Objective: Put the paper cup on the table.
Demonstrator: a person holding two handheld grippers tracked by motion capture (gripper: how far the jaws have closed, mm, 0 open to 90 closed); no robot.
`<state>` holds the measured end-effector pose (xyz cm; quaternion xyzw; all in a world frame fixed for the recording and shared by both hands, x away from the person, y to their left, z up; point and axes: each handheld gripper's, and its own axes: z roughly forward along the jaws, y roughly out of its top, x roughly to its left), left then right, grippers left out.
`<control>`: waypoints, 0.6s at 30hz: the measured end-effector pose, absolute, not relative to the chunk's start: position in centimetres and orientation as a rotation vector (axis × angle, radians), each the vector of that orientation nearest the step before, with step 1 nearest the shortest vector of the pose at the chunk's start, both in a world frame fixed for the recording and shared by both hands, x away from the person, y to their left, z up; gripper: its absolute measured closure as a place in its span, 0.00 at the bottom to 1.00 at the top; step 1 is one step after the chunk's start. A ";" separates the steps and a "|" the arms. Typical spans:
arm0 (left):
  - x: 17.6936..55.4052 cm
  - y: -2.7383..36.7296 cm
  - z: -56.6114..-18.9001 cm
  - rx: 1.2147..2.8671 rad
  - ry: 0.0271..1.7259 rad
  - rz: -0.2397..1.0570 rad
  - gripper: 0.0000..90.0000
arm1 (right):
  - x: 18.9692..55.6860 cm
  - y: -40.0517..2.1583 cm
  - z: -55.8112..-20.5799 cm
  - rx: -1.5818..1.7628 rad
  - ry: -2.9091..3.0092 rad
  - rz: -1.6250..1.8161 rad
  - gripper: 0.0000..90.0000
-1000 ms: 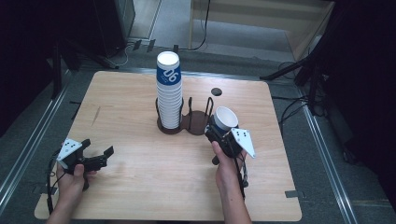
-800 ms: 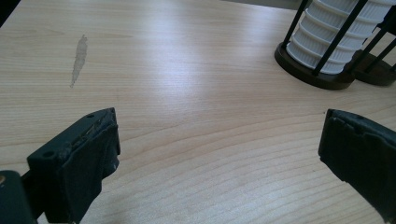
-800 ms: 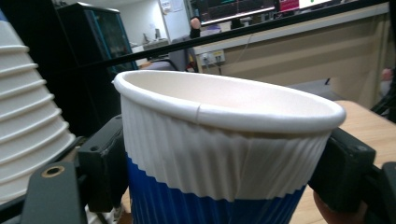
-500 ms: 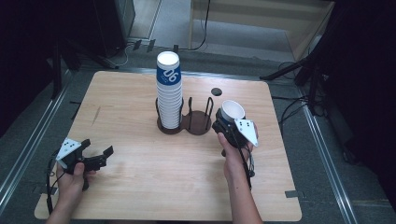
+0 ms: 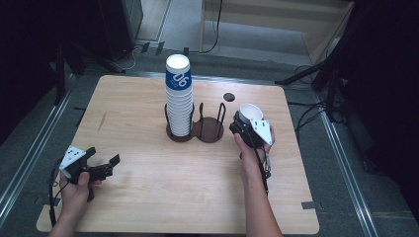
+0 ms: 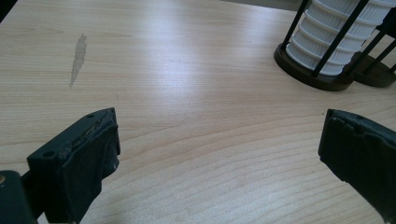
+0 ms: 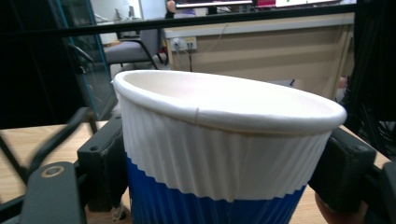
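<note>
The paper cup's (image 7: pixel 224 154) base was cut off at the bottom of the right gripper view. The right tongs (image 5: pixel 245 124) were closed on the cup — white-ribbed above, blue below — right of centre in the high view, just beside the dark holder (image 5: pixel 210 129). The left tongs (image 5: pixel 104 167) gaped wide, empty, over the surface (image 5: pixel 148 197) at lower left.

Light wooden table (image 5: pixel 148 197) with a dark two-ring cup holder (image 5: pixel 210 132) and small black disc (image 5: pixel 229 97).

Light wood table (image 5: pixel 148 207), grey floor (image 5: pixel 188 29), dim surroundings.
</note>
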<state>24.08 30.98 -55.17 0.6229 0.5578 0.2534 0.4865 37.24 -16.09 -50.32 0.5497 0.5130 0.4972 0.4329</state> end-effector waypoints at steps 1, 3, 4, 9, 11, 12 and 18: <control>24.1 31.0 -55.2 1.515 1.357 0.617 0.00 | 37.4 -16.2 -50.4 1.373 1.276 1.250 0.21; 24.1 31.0 -55.2 1.516 1.357 0.616 0.00 | 37.7 -16.2 -50.5 1.372 1.274 1.273 0.21; 24.1 31.0 -55.2 1.516 1.357 0.615 0.00 | 37.9 -16.2 -50.6 1.374 1.274 1.267 0.21; 24.0 31.0 -55.2 1.515 1.357 0.615 0.00 | 38.7 -16.0 -50.9 1.390 1.269 1.224 0.21; 24.0 31.0 -55.2 1.516 1.358 0.614 0.00 | 38.9 -16.0 -50.9 1.394 1.244 1.212 0.21; 24.0 31.0 -55.2 1.515 1.359 0.613 0.00 | 39.1 -16.0 -51.0 1.404 1.227 1.212 0.21; 24.1 31.0 -55.2 1.509 1.359 0.612 0.00 | 39.9 -16.1 -51.2 1.412 1.209 1.190 0.21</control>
